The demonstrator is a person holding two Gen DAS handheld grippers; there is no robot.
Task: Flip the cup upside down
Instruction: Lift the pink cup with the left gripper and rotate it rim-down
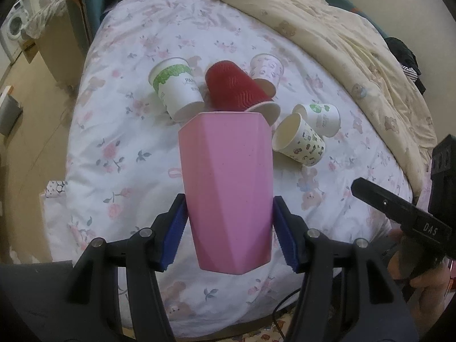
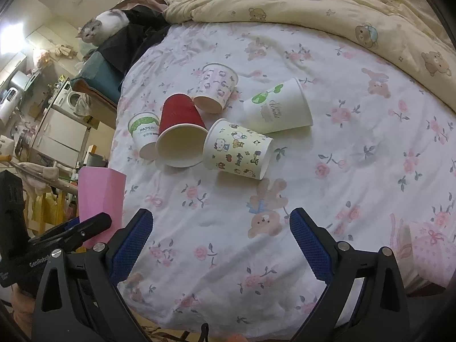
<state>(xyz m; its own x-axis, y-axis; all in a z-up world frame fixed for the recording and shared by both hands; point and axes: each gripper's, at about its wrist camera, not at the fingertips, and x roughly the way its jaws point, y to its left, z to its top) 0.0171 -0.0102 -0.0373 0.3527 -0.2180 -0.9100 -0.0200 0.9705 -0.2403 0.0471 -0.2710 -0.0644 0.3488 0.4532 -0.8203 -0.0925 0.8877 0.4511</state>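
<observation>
The pink faceted cup (image 1: 228, 191) sits clamped between the blue pads of the left gripper (image 1: 229, 233), lifted above the flowered bedsheet (image 1: 119, 148), its far end pointing away from the tongs. Just beyond that end lie five paper cups on their sides: a red ribbed cup (image 1: 235, 88), a green-banded white cup (image 1: 176, 85) to its left, a pink-print cup (image 1: 266, 67) behind, and a cartoon-print cup (image 1: 299, 141) and a green-logo cup (image 1: 320, 115) to the right. The right gripper (image 2: 221, 245) hangs spread wide and empty over the sheet, the cluster ahead of it. A cream quilt (image 2: 342, 2) lies farther off, and a cat (image 2: 102, 27) far left.
</observation>
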